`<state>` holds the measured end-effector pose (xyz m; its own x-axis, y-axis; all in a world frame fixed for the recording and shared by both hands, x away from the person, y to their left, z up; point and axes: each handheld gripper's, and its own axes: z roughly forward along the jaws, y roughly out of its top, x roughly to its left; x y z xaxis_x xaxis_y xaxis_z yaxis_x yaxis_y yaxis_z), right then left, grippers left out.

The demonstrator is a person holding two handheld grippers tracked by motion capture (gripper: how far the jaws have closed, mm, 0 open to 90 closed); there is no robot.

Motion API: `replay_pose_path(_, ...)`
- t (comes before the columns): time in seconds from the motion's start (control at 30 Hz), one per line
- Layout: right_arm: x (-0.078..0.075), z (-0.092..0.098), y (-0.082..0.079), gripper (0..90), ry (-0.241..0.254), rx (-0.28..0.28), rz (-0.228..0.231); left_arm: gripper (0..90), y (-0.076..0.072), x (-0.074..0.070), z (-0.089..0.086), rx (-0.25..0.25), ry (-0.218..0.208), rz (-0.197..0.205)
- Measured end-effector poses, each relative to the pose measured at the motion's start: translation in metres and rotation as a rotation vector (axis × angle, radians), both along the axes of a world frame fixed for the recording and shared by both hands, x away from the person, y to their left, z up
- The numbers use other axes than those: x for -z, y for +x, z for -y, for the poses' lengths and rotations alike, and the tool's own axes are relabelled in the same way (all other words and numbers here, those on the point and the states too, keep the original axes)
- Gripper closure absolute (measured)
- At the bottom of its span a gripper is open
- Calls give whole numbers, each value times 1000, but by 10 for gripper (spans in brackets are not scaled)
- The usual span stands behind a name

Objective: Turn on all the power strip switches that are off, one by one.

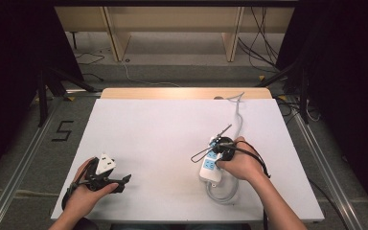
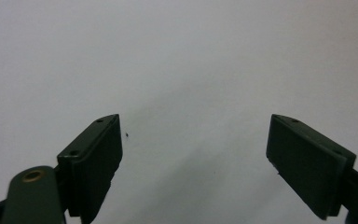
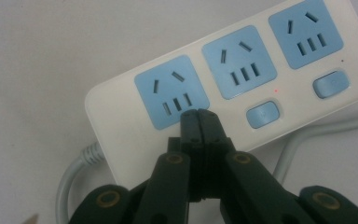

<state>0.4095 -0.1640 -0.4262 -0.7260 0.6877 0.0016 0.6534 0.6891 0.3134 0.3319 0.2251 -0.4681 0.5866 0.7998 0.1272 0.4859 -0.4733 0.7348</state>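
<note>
A white power strip (image 1: 210,167) with blue sockets lies at the right of the white table top (image 1: 163,139). My right gripper (image 1: 220,153) is held over it, pointing down. In the right gripper view the jaws (image 3: 199,115) are shut with nothing between them. Their tips stand at the lower edge of the end socket (image 3: 171,91) of the power strip (image 3: 121,116); whether they touch it I cannot tell. My left gripper (image 1: 122,182) rests low at the front left, open (image 2: 193,154) over bare white surface.
The strip's grey cable (image 1: 224,194) loops toward the front edge, then runs past the strip to the far edge (image 1: 238,111). Two blue switches (image 3: 263,114) sit beside the sockets. A wooden strip (image 1: 172,92) borders the table's far side.
</note>
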Motion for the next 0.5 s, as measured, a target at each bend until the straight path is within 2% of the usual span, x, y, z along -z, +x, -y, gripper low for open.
replay_pose_path(0.13, 0, -2, 0, 900, -15, -3, 2, 181, 0, 0, 0, 0, 0, 1)
replay_pose_path(0.5, 1, -2, 2, 900, -12, -3, -8, 181, 0, 0, 0, 0, -1, 1)
